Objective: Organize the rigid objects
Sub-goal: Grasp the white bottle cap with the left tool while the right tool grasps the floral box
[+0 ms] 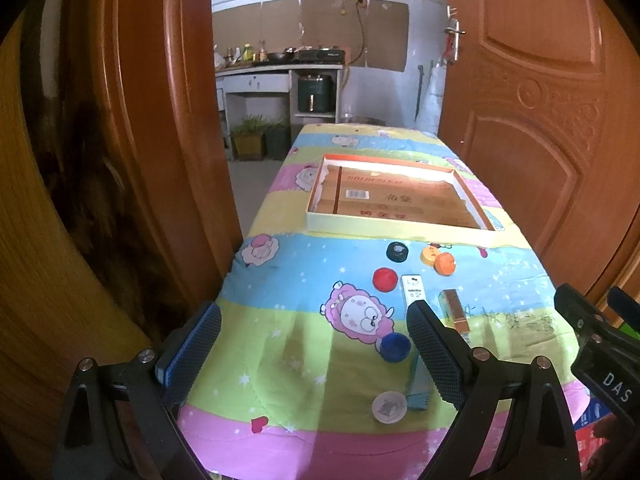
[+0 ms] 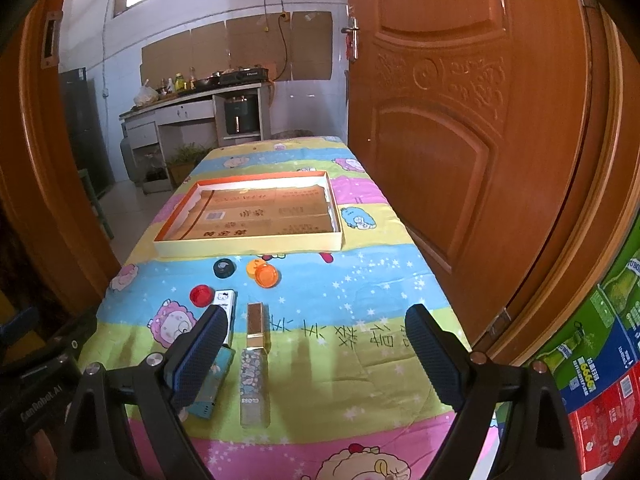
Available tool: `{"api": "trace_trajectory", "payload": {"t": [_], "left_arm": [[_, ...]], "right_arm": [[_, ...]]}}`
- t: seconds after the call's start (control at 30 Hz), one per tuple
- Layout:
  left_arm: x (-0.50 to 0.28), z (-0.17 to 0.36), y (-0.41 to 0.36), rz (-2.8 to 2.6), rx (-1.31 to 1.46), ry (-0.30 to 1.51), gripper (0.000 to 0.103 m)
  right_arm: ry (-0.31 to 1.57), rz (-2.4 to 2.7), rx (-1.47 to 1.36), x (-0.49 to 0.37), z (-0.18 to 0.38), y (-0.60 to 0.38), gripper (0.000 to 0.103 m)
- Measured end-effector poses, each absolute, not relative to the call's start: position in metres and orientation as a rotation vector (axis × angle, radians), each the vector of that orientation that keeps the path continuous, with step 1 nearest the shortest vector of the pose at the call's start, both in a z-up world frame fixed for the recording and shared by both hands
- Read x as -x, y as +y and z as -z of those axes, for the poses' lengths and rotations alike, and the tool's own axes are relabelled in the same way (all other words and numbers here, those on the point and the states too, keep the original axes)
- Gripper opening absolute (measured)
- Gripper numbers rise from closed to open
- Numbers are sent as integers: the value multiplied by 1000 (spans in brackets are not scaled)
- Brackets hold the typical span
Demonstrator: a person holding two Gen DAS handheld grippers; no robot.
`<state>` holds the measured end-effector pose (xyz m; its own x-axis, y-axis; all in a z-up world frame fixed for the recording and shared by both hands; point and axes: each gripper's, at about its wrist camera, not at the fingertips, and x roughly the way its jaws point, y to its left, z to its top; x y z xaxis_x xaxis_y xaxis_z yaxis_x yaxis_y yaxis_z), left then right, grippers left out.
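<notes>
A shallow cardboard tray lies mid-table. In front of it sit bottle caps: black, yellow, orange, red, blue and a white lid. A white-and-teal long box and a gold-ended patterned box lie lengthwise near the front. My left gripper hovers open over the front left. My right gripper is open, above the bare cloth right of the boxes.
The table wears a colourful cartoon cloth. Wooden doors flank it closely on both sides. Printed cartons stand at the right. A kitchen counter is far behind.
</notes>
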<state>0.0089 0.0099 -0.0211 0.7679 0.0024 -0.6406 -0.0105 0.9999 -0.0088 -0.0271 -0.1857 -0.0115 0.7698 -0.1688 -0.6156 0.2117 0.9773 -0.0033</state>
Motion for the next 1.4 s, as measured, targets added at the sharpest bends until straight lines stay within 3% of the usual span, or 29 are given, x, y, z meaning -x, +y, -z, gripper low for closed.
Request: {"api": "trace_trajectory", "payload": {"t": [0.3,0.6,1.0,1.13,1.37,1.4], "left_arm": [[-8,52,9,35,-20,749,94],[-4,105,-5,123,-65,861,86],[-1,122,-20,210,-89,909,86],[-7,131,-20,213,-91,933,75],[-2,132,-22,288,-127,874,51],[-1,132,-23,301,-126,865,42]], "right_arm": [[715,185,-85,25,39,-192,91],[811,129,-72,17,77,-193,91],[846,100,-63,6,88,-185,91],[867,80,-62,1,94,-182,89],[908,9,-47,-9,103,-166,60],[919,2,-45,-11,105,-163,57]]}}
